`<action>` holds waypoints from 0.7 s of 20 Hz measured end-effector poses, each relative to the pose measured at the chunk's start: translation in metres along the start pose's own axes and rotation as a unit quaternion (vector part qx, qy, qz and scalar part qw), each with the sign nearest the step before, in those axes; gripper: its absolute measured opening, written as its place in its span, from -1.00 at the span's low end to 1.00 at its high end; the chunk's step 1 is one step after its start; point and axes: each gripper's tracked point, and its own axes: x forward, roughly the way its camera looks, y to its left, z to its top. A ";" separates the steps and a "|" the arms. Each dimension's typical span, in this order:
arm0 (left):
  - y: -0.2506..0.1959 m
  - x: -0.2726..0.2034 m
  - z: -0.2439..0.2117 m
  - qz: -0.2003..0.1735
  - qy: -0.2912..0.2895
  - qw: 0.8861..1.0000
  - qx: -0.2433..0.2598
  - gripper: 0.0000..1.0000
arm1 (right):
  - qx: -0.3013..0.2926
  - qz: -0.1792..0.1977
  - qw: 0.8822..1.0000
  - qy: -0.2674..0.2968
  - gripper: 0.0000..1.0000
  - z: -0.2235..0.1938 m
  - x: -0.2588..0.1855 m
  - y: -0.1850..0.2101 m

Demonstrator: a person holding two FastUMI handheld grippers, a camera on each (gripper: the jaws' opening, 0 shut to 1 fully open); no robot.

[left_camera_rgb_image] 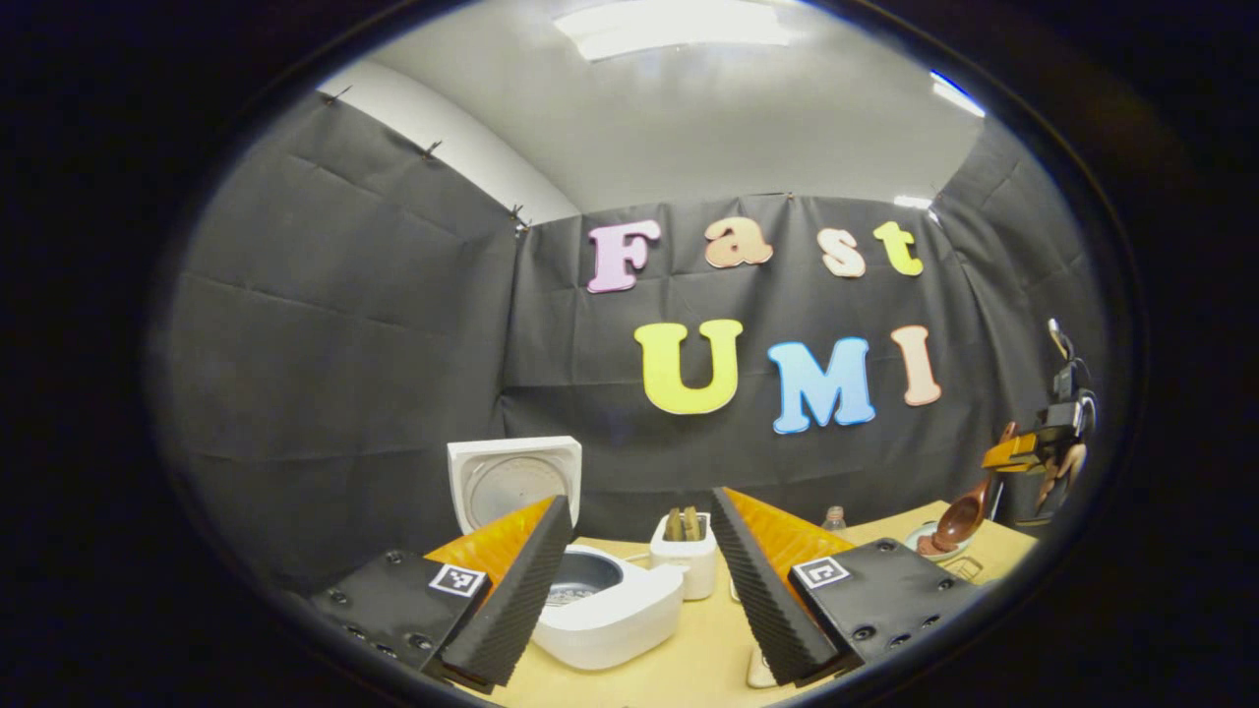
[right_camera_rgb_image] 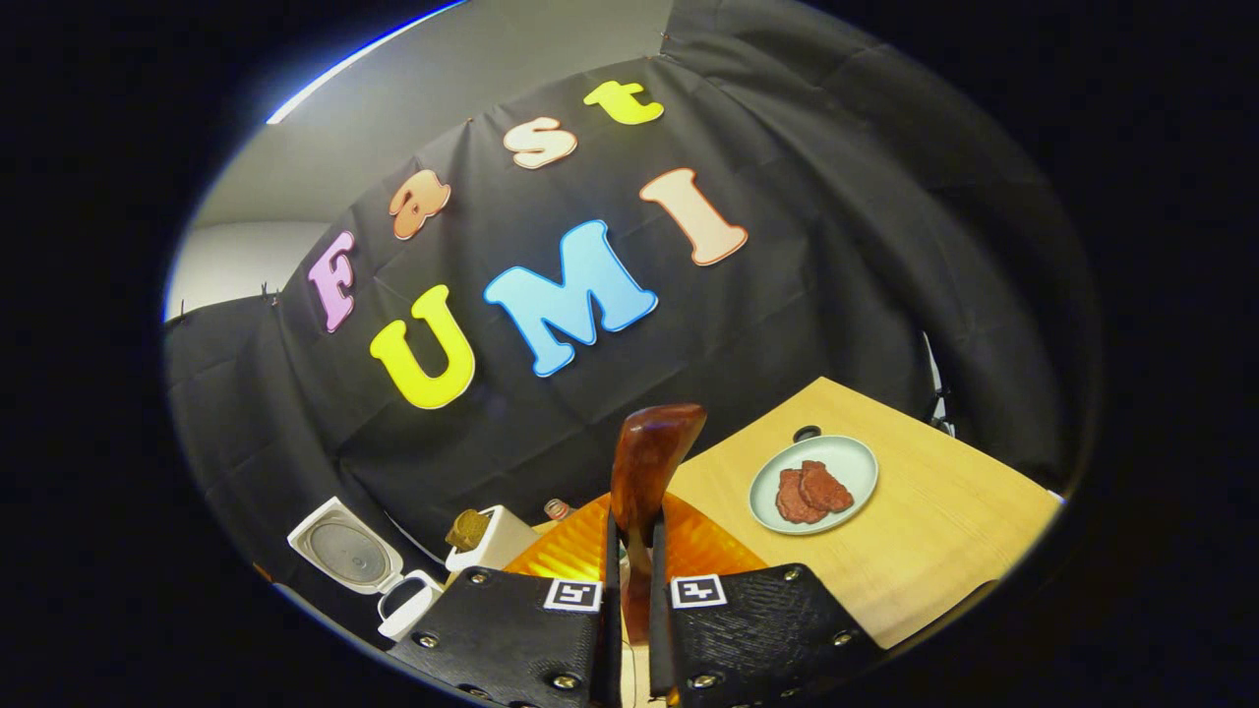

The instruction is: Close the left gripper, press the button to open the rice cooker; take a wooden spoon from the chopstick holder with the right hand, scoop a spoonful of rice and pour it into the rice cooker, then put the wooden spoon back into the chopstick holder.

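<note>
Currently the wooden table (right_camera_rgb_image: 944,531) carries every item, and the rice cooker (left_camera_rgb_image: 610,615) stands on it with its lid (left_camera_rgb_image: 513,480) raised upright, so the button step reads as done. Its inner pot lies just ahead of the left gripper (left_camera_rgb_image: 639,590), whose fingers are spread wide and hold nothing. Just beside the cooker stands the white chopstick holder (left_camera_rgb_image: 689,565), with other wooden utensils upright in it. A pale plate (right_camera_rgb_image: 814,484) with reddish-brown contents sits apart from the cooker, to the right in the right gripper view. The right gripper (right_camera_rgb_image: 629,590) is clamped on the handle of the wooden spoon (right_camera_rgb_image: 644,482), both fingers pressing it; the spoon's long axis runs forward along the fingers, bowl outermost. In the left gripper view the spoon's bowl hangs over the plate, so the scoop appears to be the step in hand. A small bottle (left_camera_rgb_image: 834,518) stands behind, clear of the likely path to the cooker.
</note>
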 end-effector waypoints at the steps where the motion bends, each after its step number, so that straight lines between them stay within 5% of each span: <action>1: -0.005 0.000 0.001 -0.003 0.001 1.000 0.000 0.95 | -0.001 -0.008 1.000 0.001 -0.78 -0.002 -0.001 -0.010; 14: -0.022 -0.011 0.000 -0.007 0.011 0.999 0.037 0.95 | -0.046 -0.068 0.995 0.050 -0.77 -0.064 0.001 -0.089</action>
